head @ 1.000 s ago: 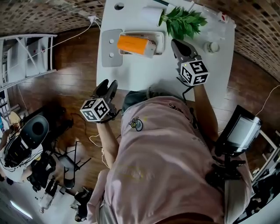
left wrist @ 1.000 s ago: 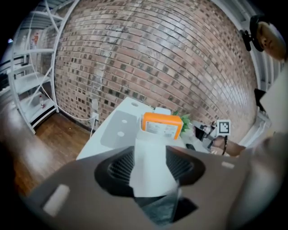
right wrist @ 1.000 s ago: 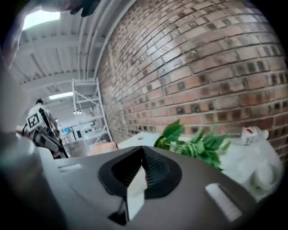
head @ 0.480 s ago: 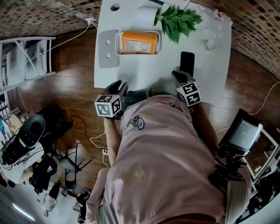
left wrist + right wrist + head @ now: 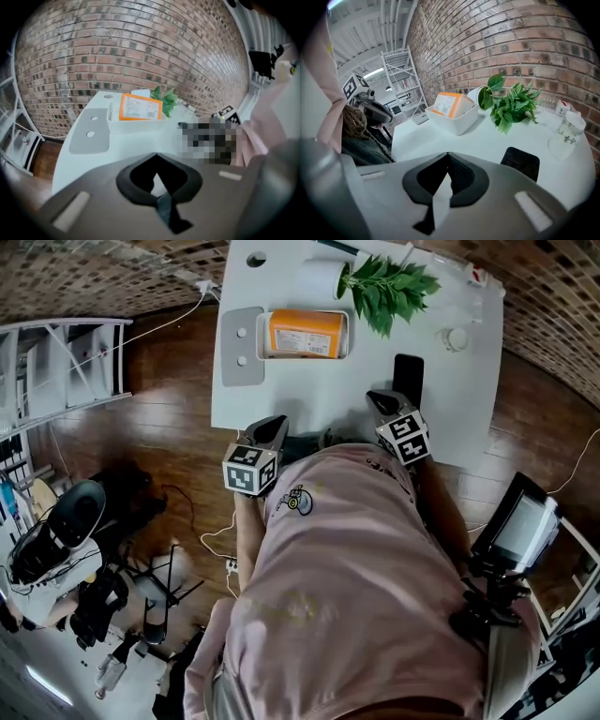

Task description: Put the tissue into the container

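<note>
Table (image 5: 323,390): tissue (image 5: 305,332) well beyond both jaws

one overhead, two low over table (image 5: 309,390)

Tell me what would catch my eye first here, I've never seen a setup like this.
The bright orange tissue pack lying in the white container at the far side of the table stands out most, with a leafy green plant to its right. Nearer the person, the left gripper and right gripper are at the table's near edge, both shut and empty.
</note>
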